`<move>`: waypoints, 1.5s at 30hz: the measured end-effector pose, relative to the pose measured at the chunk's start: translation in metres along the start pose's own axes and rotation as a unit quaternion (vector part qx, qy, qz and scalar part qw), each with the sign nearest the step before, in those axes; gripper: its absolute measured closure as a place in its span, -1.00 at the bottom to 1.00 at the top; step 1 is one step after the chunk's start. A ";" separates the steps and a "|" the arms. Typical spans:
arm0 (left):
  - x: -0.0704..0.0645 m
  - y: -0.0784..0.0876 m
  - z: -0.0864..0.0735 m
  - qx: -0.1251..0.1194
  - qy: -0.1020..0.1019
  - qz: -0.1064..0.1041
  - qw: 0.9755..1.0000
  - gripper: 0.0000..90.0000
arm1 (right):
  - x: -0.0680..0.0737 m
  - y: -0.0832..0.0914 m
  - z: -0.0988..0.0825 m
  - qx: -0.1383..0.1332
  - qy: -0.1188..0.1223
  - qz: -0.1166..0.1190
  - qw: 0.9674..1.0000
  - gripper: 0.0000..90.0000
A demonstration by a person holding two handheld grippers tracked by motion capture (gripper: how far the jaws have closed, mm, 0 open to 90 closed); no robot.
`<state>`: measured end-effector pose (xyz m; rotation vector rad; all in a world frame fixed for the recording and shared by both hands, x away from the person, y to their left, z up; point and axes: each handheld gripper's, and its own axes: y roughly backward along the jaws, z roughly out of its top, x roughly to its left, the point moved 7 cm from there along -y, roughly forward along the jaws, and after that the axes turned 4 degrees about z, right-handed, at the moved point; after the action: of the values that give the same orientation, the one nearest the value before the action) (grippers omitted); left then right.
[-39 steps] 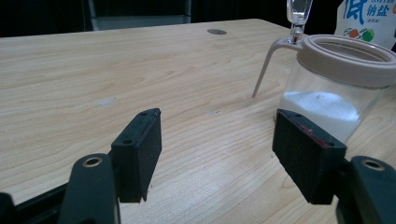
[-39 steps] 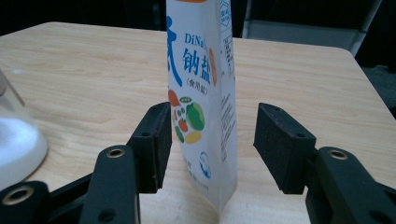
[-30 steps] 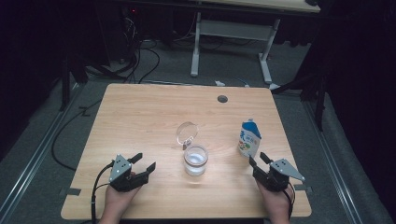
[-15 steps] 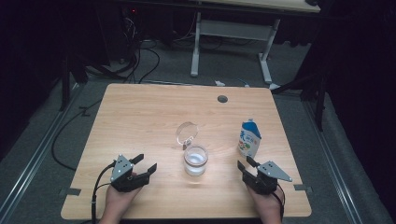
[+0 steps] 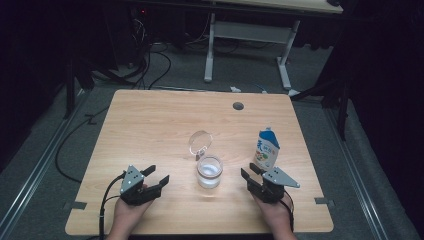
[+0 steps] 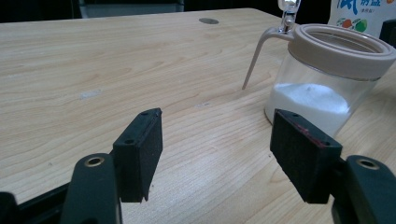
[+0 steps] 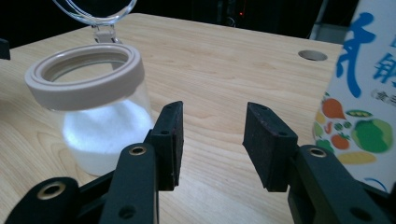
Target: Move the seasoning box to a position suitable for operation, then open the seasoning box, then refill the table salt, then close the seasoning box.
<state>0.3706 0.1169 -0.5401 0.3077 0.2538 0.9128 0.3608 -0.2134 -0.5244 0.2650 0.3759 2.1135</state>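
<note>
While both hands rest at the near edge of the pale wood-grain table (image 5: 150, 115), each holds a black gripper low over the top with its jaws pointing away from the person. On the left gripper (image 5: 156, 176) the 2 flat, foam-faced pads stand wide apart with nothing but bare wood between them. The right gripper (image 5: 248, 173) has just been closing its jaws, yet they remain parted, again with nothing between them; a grey three-cornered plate sits on its back. Between the 2 grippers, a little farther out, stands the jar (image 5: 209, 171): a round, clear vessel with a thick beige rim, roughly half full of white powder. Its clear, round lid (image 5: 200, 142) is swung up and back on a hinge behind the mouth, leaving the jar open. From the left gripper the jar lies ahead and to the right, well apart; from the right gripper it lies ahead and to the left. Just beyond the right gripper stands an upright carton (image 5: 267, 148), white and blue, printed with vegetables. Farther back, a small round hole (image 5: 238, 106) is set in the tabletop.
</note>
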 end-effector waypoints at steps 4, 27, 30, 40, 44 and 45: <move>-0.003 -0.001 0.003 -0.002 0.004 -0.003 1.000 -0.21 | 0.006 -0.005 0.002 0.001 0.007 0.006 1.000 0.30; -0.020 -0.032 0.028 0.017 0.017 0.002 1.000 0.48 | 0.017 -0.022 -0.005 0.023 -0.002 0.035 0.999 0.79; -0.024 -0.036 0.034 0.011 0.016 -0.002 1.000 0.63 | 0.021 -0.021 -0.007 0.028 -0.004 0.041 0.999 0.89; -0.031 -0.051 0.054 0.002 0.030 -0.006 1.000 0.98 | 0.028 -0.023 -0.012 0.041 -0.001 0.058 0.997 1.00; -0.028 -0.057 0.063 -0.005 0.038 -0.008 0.999 1.00 | 0.033 -0.025 -0.012 0.042 0.002 0.063 0.997 1.00; -0.028 -0.057 0.063 -0.005 0.038 -0.008 0.999 1.00 | 0.033 -0.025 -0.012 0.042 0.002 0.063 0.997 1.00</move>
<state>0.4175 0.0519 -0.5003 0.2606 0.3214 0.9116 0.3588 -0.1753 -0.5433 0.3417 0.4625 2.2248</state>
